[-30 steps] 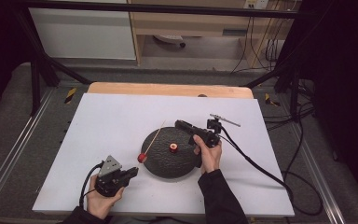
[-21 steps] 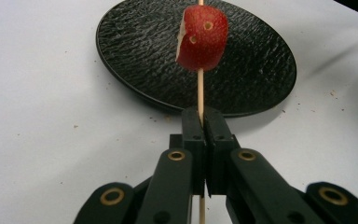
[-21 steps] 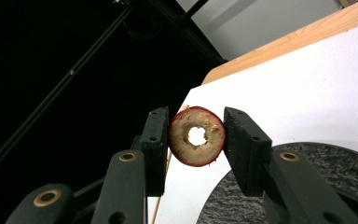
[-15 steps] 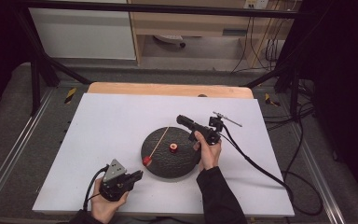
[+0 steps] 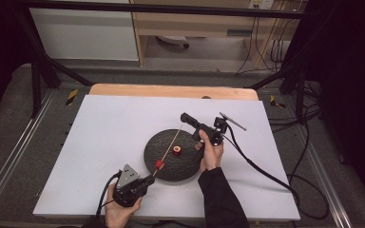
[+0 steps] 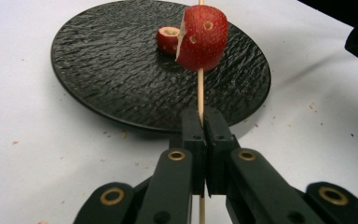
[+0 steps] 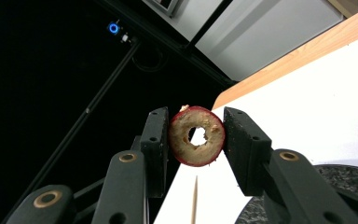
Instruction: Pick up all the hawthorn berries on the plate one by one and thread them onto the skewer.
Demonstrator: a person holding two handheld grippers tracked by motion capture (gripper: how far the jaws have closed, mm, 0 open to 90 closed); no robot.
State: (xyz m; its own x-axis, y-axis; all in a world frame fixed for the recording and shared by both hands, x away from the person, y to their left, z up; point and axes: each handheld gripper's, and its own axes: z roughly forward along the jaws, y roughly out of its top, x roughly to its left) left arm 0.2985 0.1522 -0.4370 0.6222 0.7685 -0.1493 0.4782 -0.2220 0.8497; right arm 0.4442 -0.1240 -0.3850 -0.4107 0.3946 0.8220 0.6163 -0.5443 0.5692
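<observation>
Over the white table [image 5: 100, 142], the fruit ring [image 7: 196, 136] sits clamped between right gripper [image 7: 196, 140] jaws.

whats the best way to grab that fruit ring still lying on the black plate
Grip the fruit ring across its red outer rim, coming down from above. It seems to lie flat on the black plate with its hole facing up, so jaws closing on opposite rim sides would probably hold it, much as the right gripper holds its own ring. Approach from the side away from the skewer.

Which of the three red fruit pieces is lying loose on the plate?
The small piece near the middle of the black plate. One other is threaded on the skewer; the ring slice is clamped in the right gripper.
</observation>
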